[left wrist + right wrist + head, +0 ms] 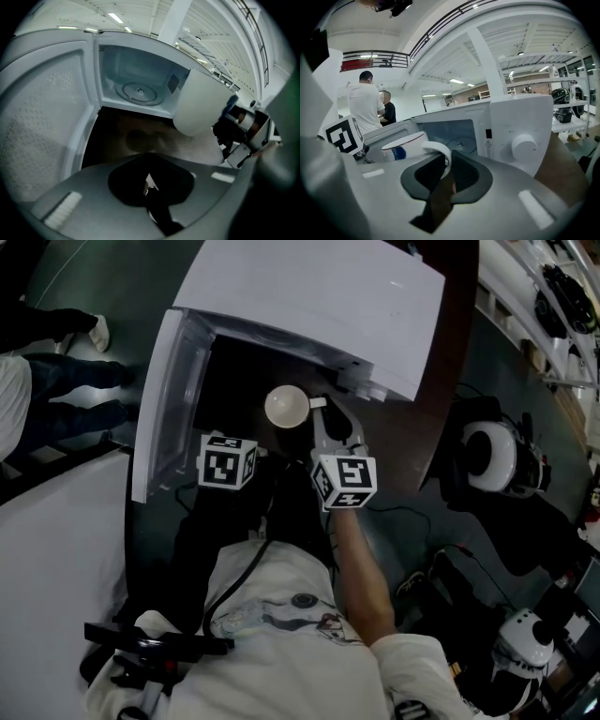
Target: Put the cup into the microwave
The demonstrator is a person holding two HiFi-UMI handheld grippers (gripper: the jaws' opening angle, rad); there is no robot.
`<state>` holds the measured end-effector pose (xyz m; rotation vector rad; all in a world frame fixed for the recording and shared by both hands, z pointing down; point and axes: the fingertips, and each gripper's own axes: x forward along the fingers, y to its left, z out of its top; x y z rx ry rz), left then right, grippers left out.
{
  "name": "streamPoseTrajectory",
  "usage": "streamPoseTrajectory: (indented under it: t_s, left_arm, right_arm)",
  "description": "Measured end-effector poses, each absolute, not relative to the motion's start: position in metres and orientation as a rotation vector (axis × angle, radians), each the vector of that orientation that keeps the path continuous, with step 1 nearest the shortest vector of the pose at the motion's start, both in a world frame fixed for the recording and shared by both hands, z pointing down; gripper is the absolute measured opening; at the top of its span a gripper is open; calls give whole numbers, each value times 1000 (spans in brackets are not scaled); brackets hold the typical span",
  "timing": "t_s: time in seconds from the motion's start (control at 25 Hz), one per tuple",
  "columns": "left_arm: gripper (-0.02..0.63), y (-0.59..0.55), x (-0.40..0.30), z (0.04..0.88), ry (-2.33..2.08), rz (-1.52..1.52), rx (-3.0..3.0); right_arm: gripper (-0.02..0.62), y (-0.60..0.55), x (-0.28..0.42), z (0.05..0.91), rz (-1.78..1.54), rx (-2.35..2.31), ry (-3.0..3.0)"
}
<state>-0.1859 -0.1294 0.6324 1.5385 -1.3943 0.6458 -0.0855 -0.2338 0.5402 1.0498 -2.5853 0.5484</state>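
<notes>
Now white cup [286, 406] w/ blue mark, upright, handle pinched in right claw [443, 171]; left claw [147, 187] closed, empty.

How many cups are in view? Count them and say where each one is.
1. The white cup is held by its handle in the right gripper, just in front of the open microwave. The visible part of its chamber holds only the turntable; the cup hides the rest.

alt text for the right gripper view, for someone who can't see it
The right claw grips a white cup by its handle in front of an open white microwave, its turntable visible inside. Two people stand far off at left.
</notes>
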Motion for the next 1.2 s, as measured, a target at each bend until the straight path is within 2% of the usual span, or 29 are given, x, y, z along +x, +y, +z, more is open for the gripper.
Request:
streamPoseTrajectory:
  t_s: [0.52, 1.2]
  left_arm:
    - [-2, -166, -222, 620, -1530, 543, 1637]
    - [-2, -183, -235, 624, -1535, 521, 1676]
  right_arm:
    - [44, -281, -142, 567, 609, 1069, -2600]
    - [44, -360, -166, 597, 661, 1408, -2568]
